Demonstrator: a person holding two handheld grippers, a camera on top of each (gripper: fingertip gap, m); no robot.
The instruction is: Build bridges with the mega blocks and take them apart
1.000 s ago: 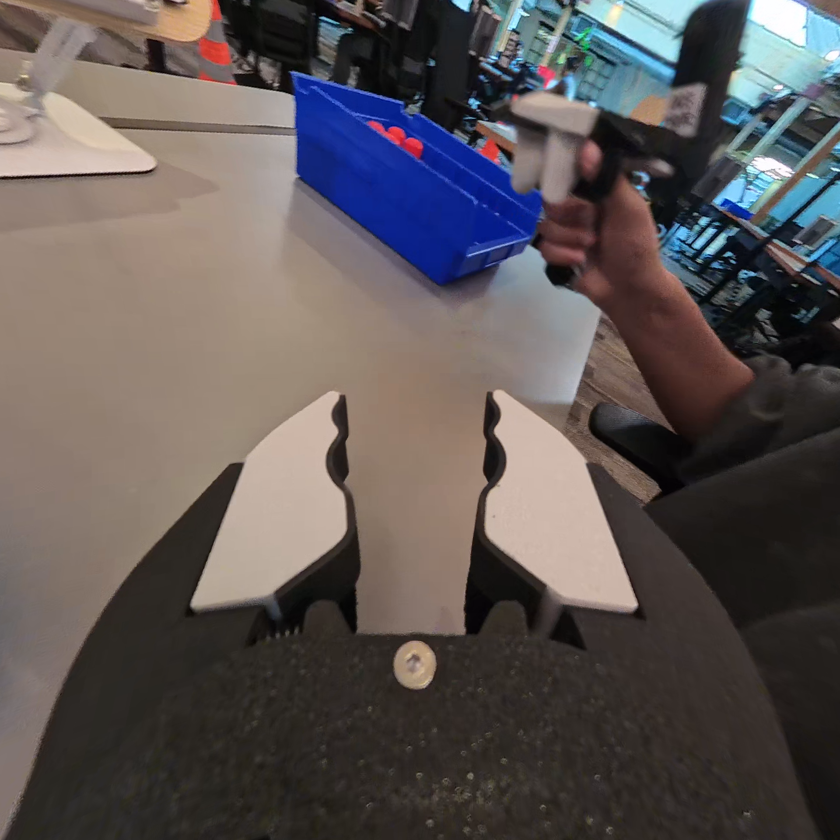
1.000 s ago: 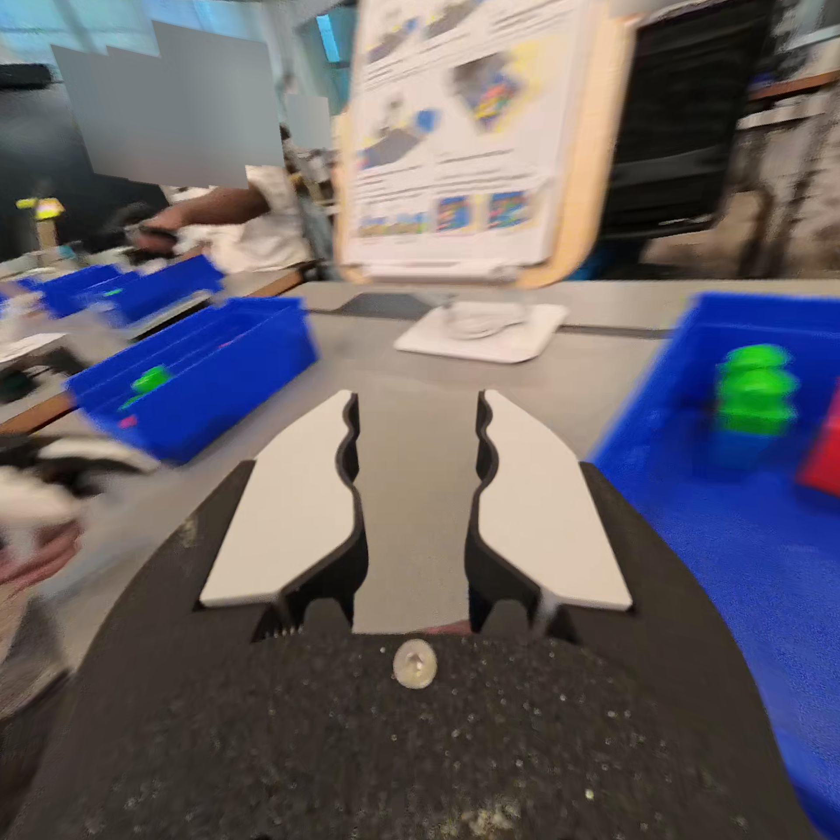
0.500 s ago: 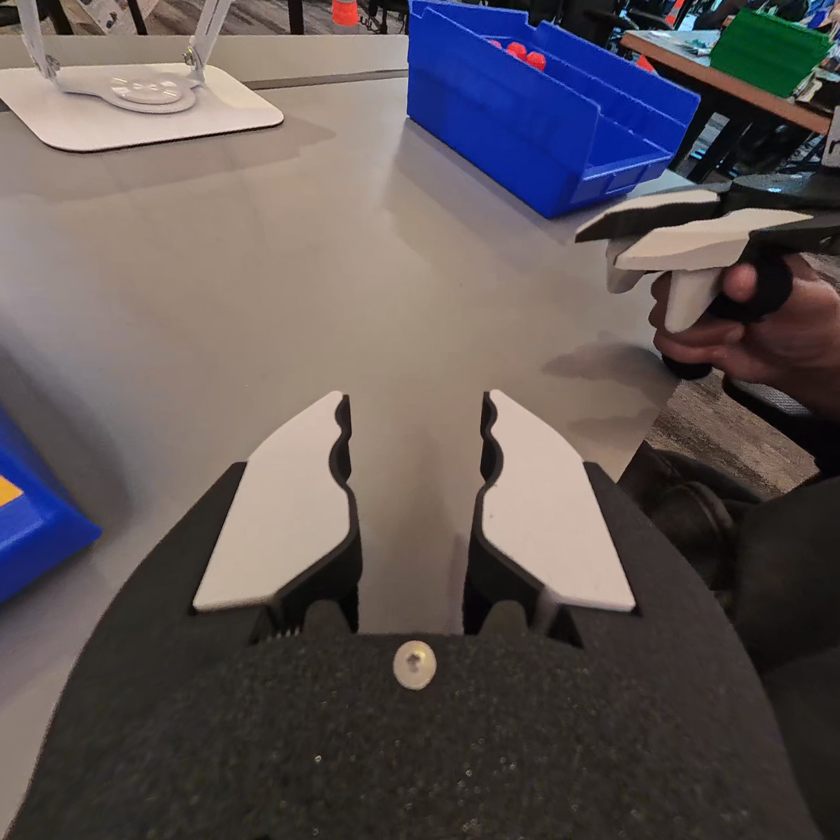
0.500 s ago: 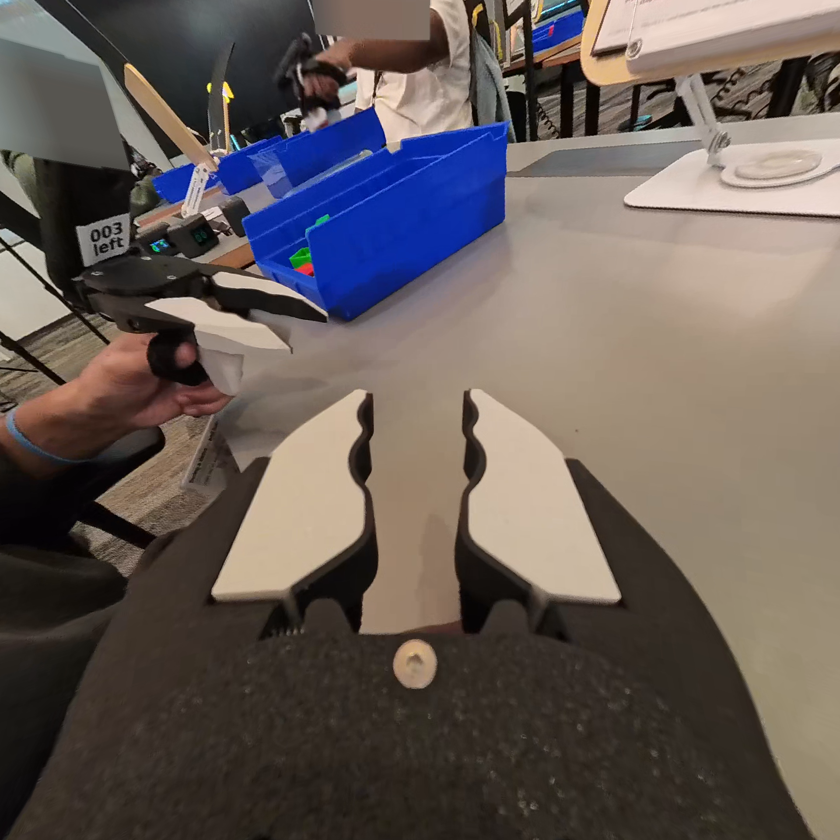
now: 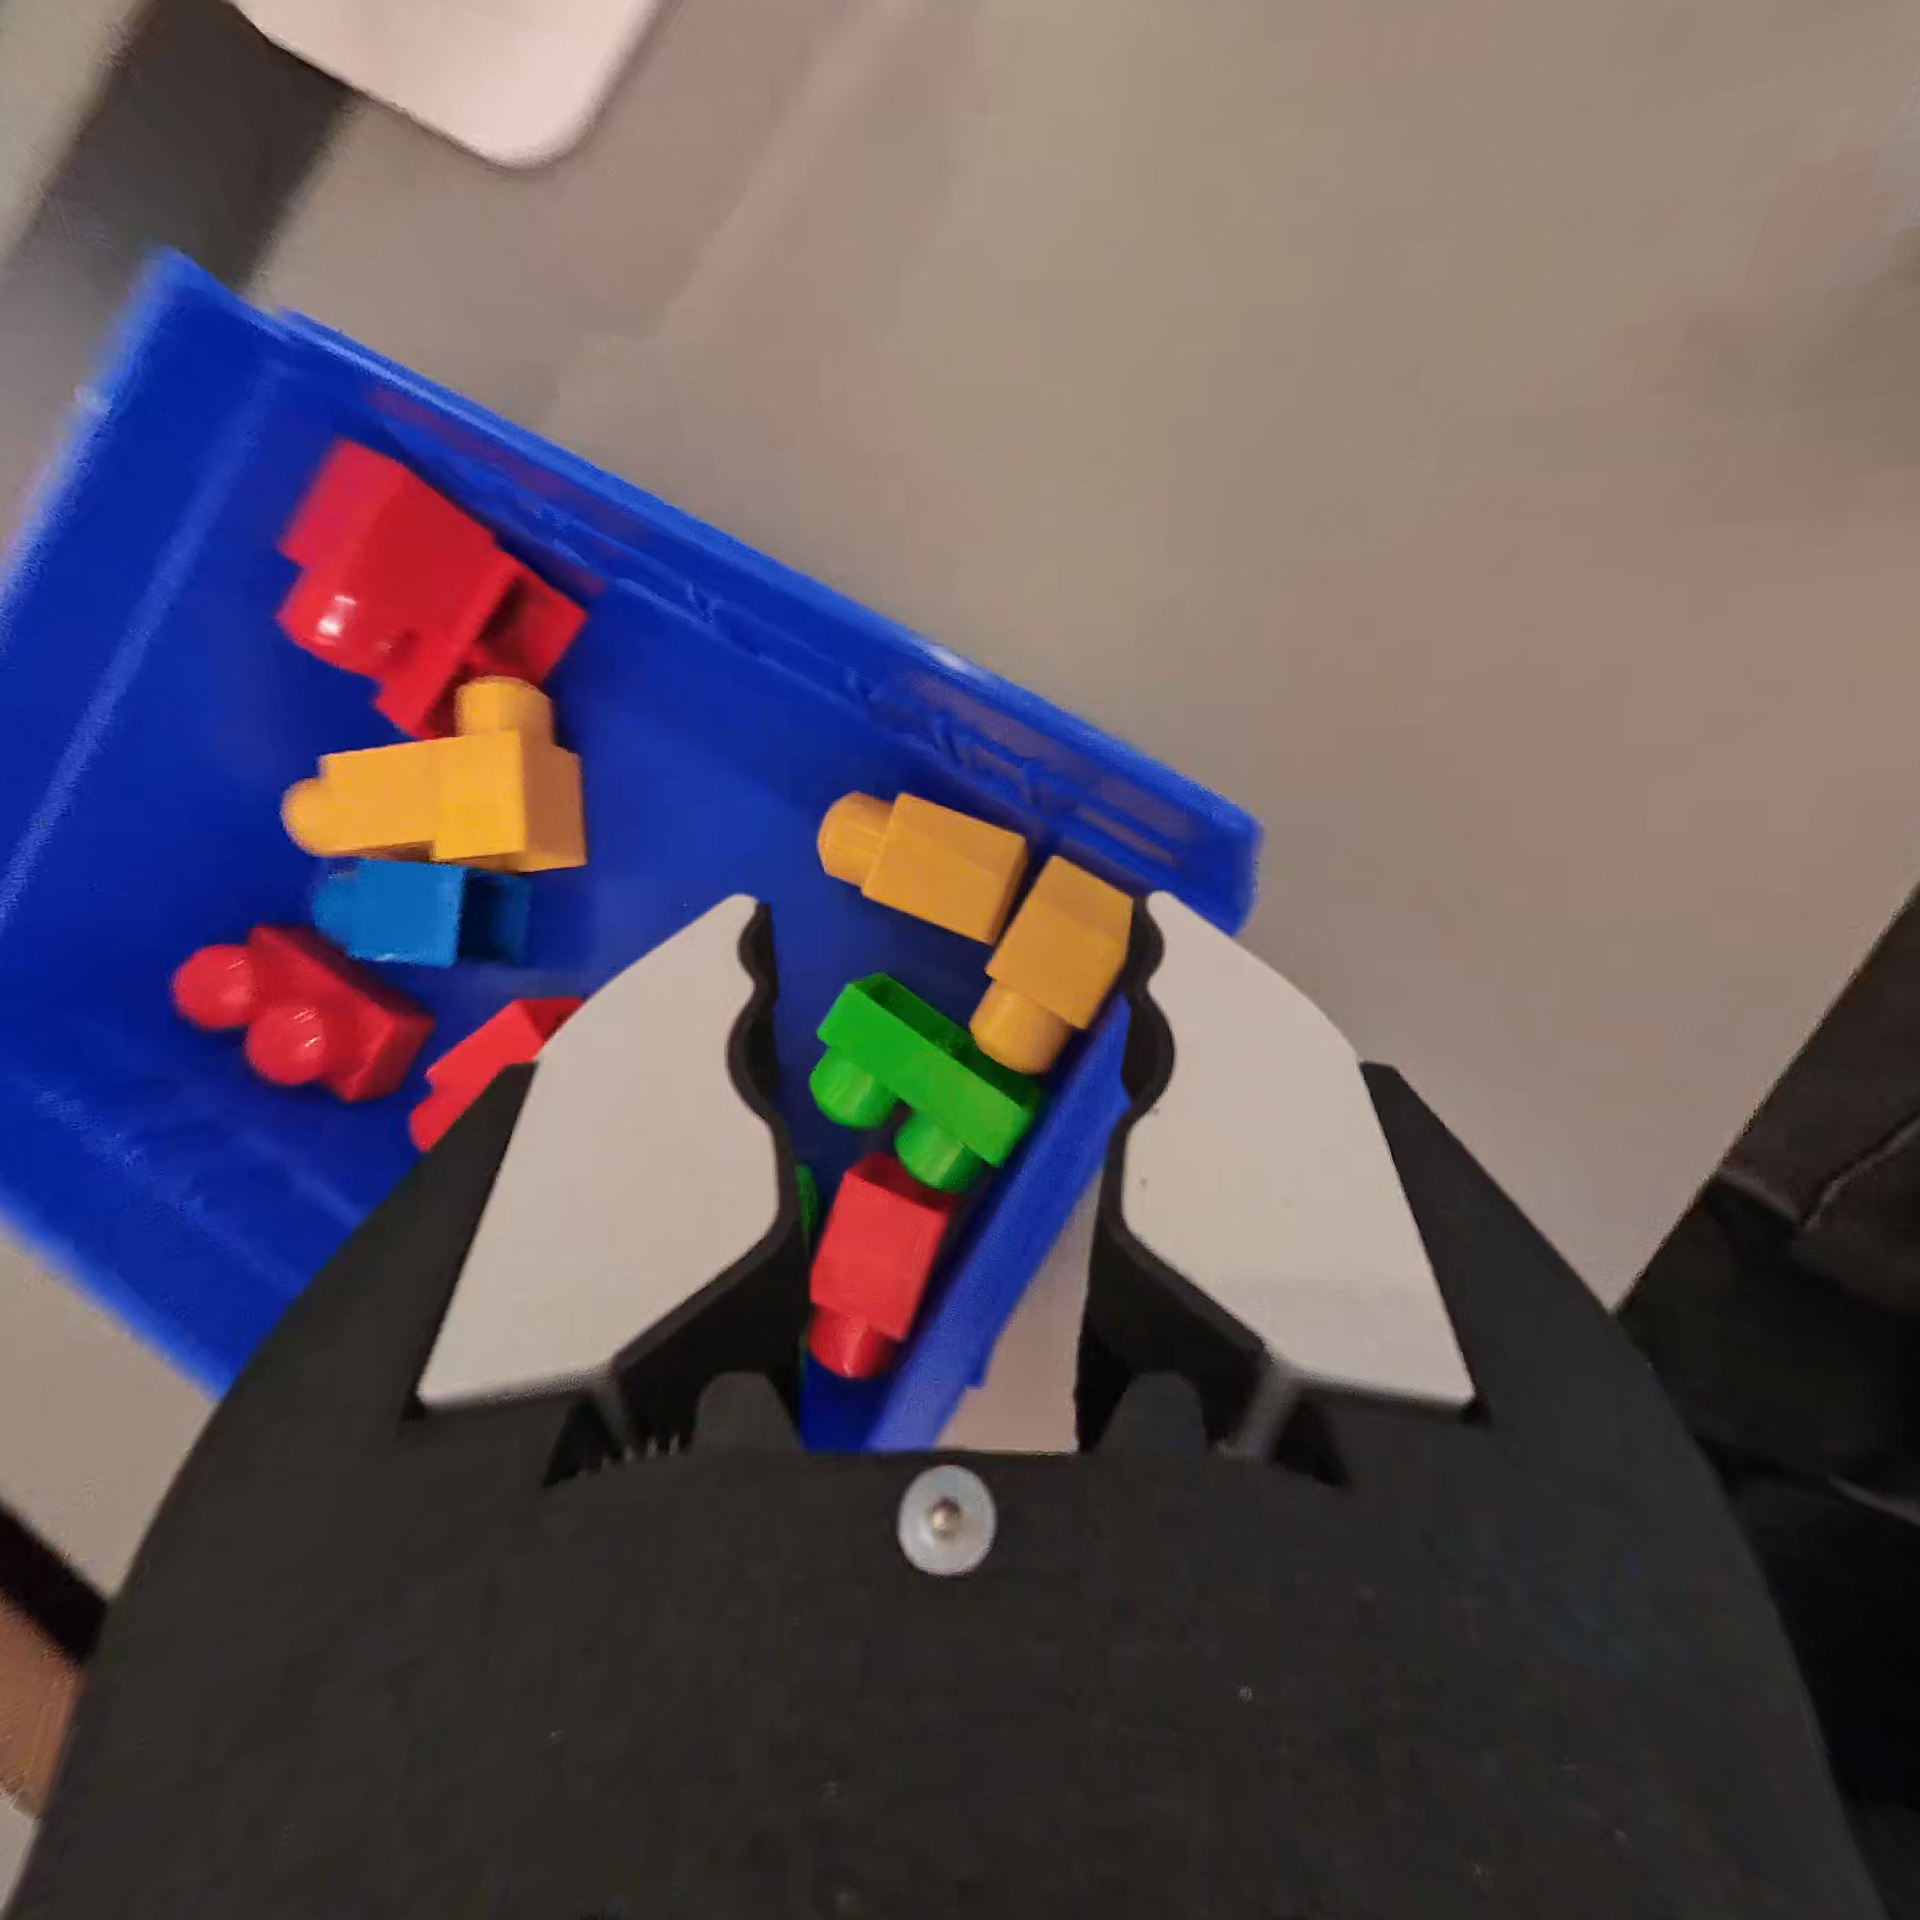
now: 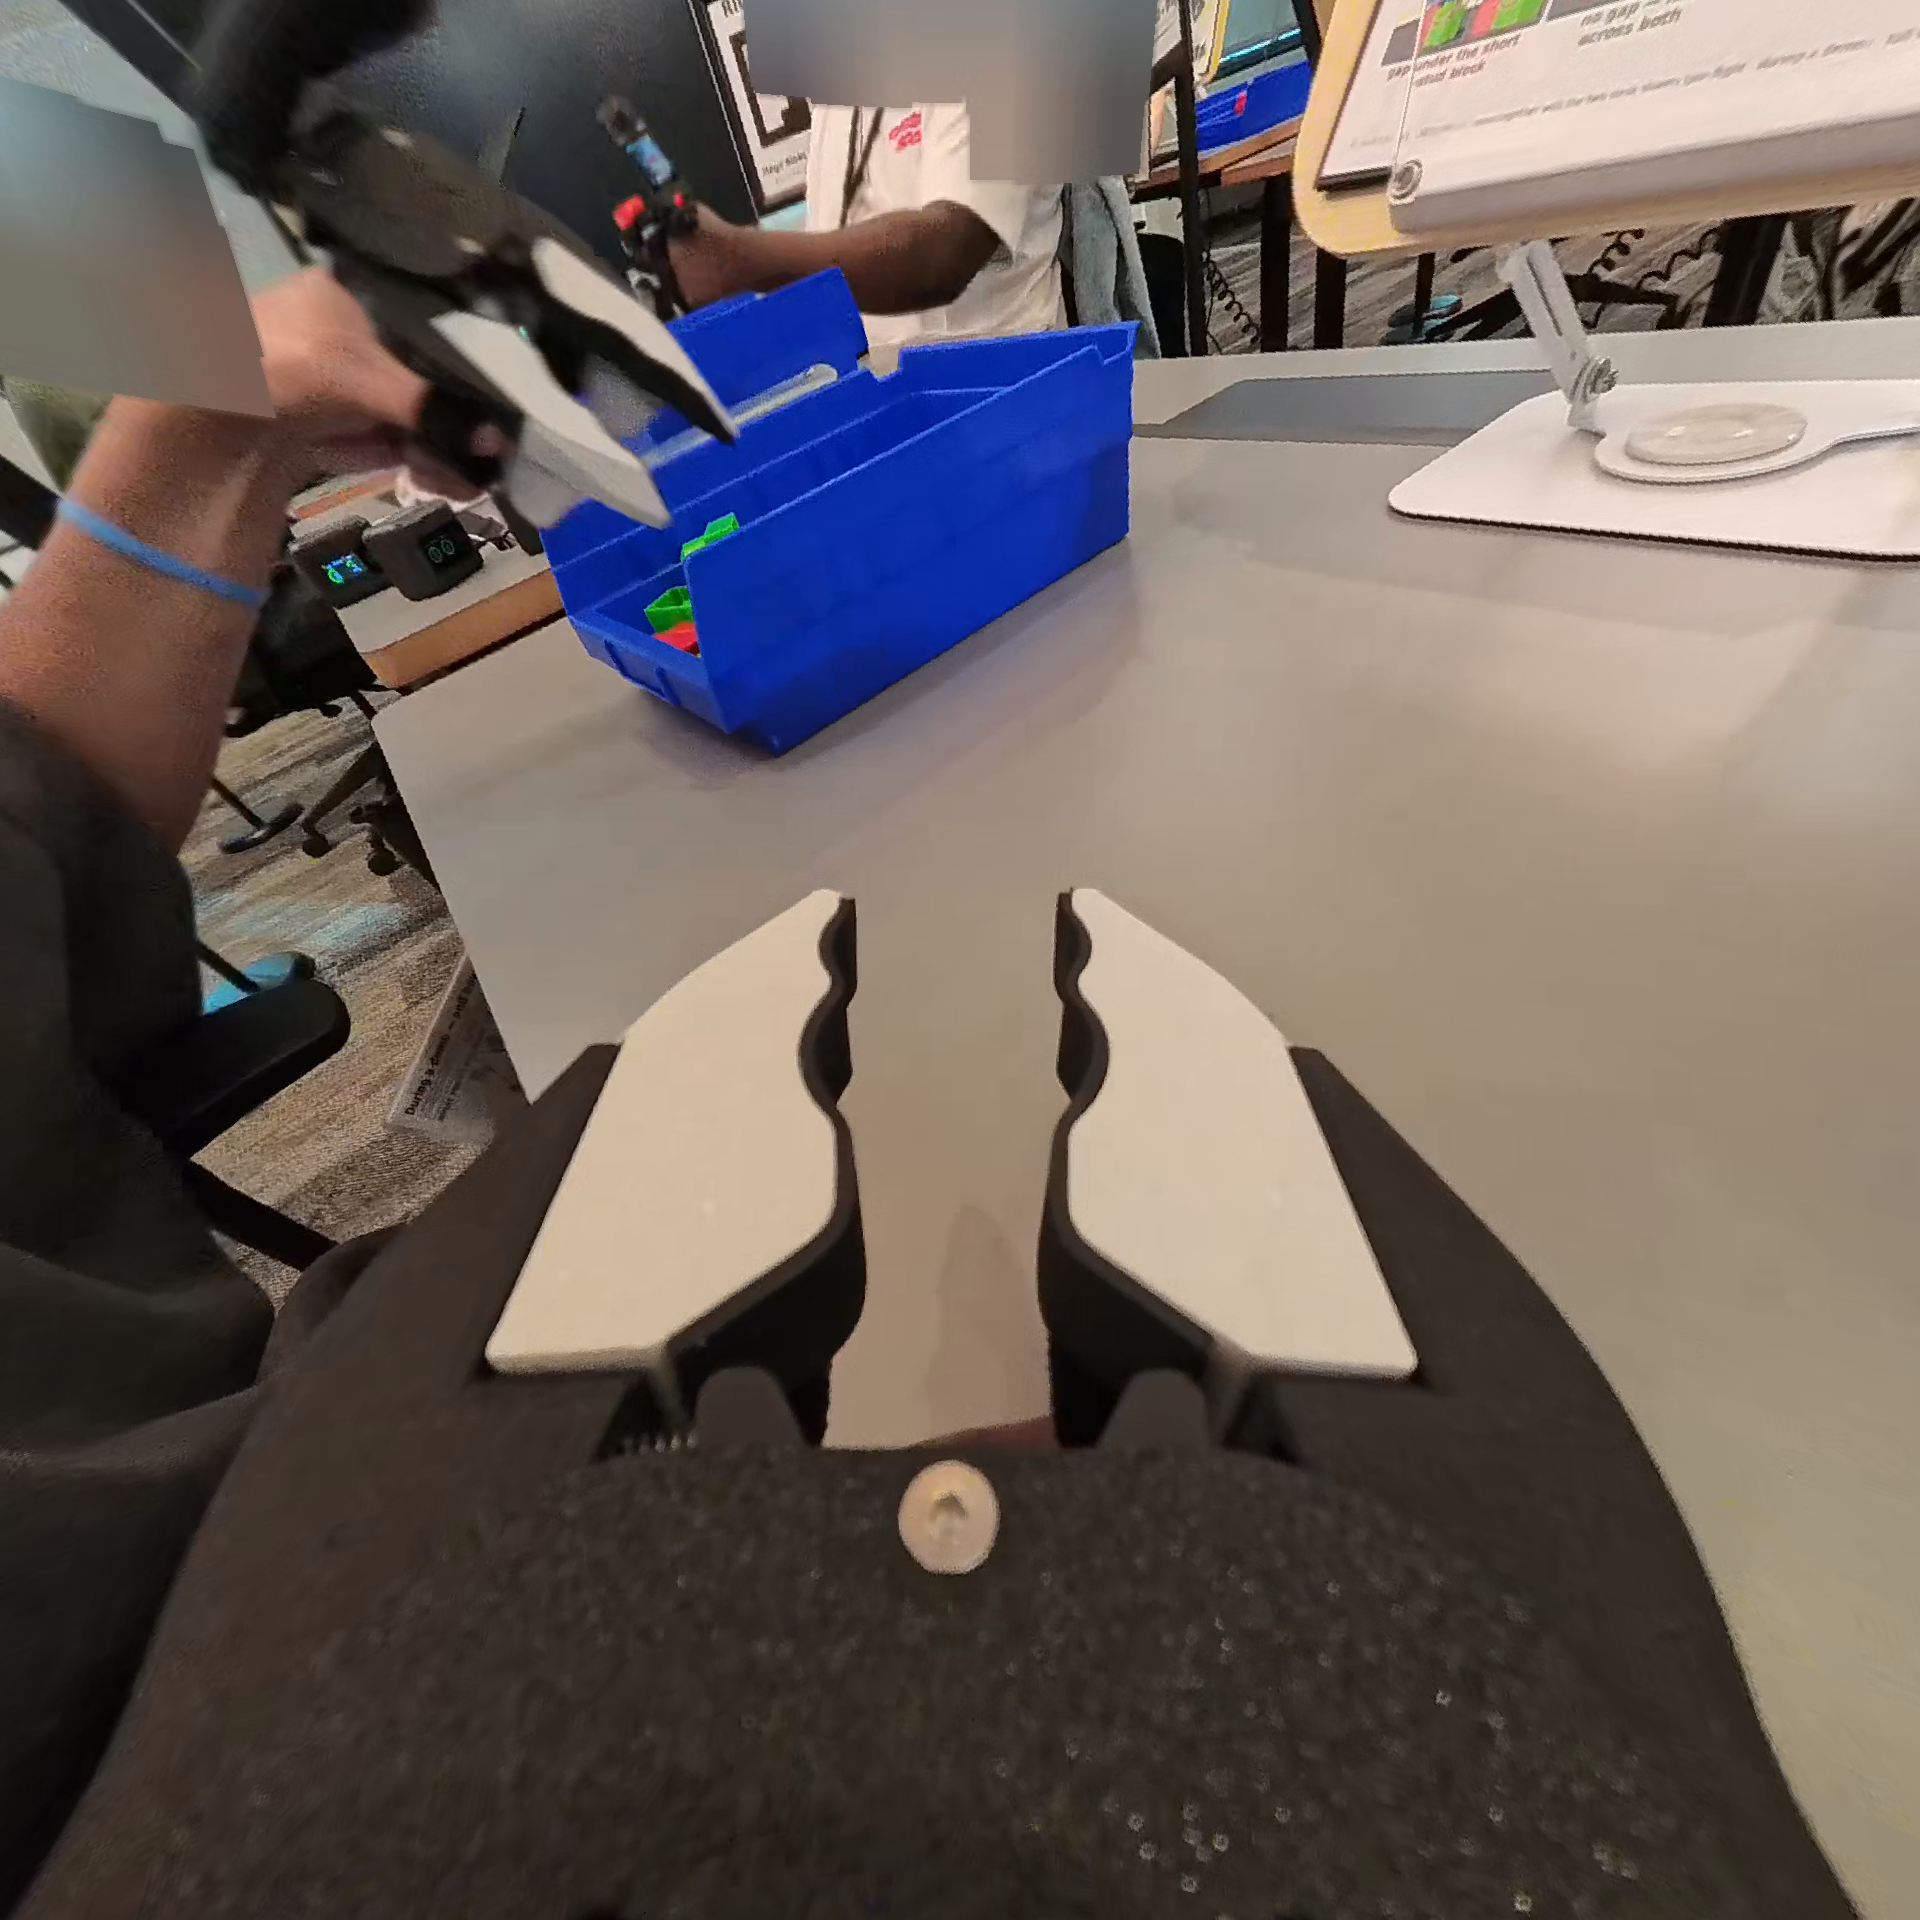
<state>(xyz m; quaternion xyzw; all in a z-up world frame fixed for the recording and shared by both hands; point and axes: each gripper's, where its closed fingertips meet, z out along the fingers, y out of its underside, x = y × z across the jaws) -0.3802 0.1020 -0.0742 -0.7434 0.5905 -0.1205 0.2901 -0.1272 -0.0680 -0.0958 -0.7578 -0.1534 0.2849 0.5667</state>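
Blocks (image 5: 914, 1070) lie loose in the bin (image 5: 727, 665); left gripper (image 5: 951, 914) hovers above it, jaws apart, probably to pick one; right gripper (image 6: 956, 904) waits beside, also apart.

Grey bench (image 6: 1351, 831) spreading ahead of the tool, white stand base (image 6: 1683, 468) far ahead to the right, propped instruction board (image 6: 1621, 114) above it, two small black devices (image 6: 390, 556) ahead left, office chair (image 6: 260, 1029) nearby left.

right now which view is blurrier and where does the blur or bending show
Left wrist view: motion blur smears the blue bin rim and the red blocks at left; the green block near the fingers stays fairly crisp. Right wrist view: mostly sharp, only the left gripper is smeared, and wide-angle bending curves the table edges.
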